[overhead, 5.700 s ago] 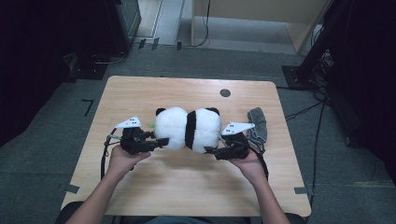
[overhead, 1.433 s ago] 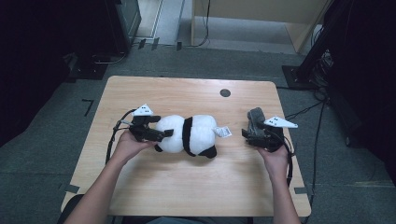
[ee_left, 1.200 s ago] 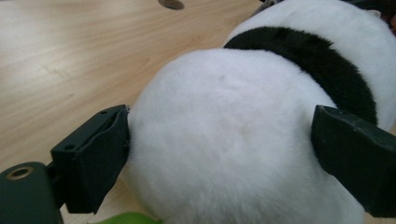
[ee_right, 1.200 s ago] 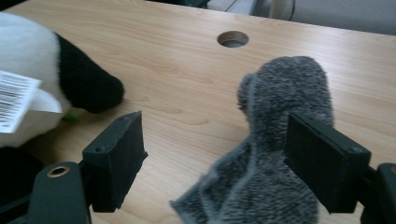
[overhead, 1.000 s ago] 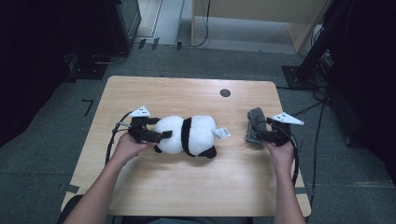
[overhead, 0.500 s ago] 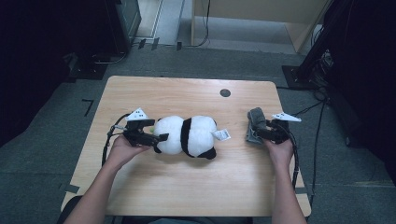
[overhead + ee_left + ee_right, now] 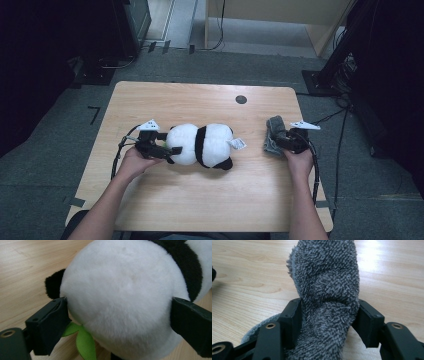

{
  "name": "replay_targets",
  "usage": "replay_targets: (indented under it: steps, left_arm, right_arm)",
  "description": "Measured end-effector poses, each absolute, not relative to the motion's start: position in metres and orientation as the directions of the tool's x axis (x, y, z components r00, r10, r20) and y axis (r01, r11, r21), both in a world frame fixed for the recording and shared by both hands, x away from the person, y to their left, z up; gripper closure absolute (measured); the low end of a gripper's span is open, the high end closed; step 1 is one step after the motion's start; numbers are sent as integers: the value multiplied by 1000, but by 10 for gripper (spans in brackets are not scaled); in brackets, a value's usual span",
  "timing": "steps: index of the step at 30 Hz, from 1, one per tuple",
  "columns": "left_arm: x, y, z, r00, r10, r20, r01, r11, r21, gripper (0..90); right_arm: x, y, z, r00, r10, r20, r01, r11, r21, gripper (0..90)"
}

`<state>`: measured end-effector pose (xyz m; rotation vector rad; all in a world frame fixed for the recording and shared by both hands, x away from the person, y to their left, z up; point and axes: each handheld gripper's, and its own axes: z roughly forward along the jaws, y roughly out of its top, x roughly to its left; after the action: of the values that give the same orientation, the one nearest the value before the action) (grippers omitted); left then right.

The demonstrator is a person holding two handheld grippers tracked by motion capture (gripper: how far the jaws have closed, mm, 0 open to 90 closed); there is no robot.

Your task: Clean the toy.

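Over the last second or so we had brought our right gripper in from beside the grey cloth onto it. Its fingers now pinched a bunched fold at the desk's right edge. Our left gripper, fingers spread wide, bracketed the toy panda mid-desk, steadying it for wiping.

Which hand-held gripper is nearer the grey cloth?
Right. The right hand-held gripper has its jaws closed around the grey cloth; the left hand-held gripper is across the table, at the panda plush.
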<state>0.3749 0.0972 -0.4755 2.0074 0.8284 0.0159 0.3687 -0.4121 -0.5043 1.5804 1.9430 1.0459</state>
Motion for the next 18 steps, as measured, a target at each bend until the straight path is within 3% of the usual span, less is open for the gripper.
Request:
replay_targets:
  steps: [9, 14, 18]
  left_arm:
    - [372, 99, -474, 766, 559, -318, 557, -332, 761, 237]
    - [370, 99, -475, 770, 559, -309, 550, -336, 764, 297]
    - [369, 99, -475, 764, 562, -316, 558, -330, 762, 317]
  right_arm:
    - [370, -413, -509, -253, 951, 177, 677, 44, 734, 561]
    - [370, -412, -506, -233, 952, 199, 700, 22, 714, 693]
    - [370, -410, -501, -218, 958, 187, 714, 25, 700, 718]
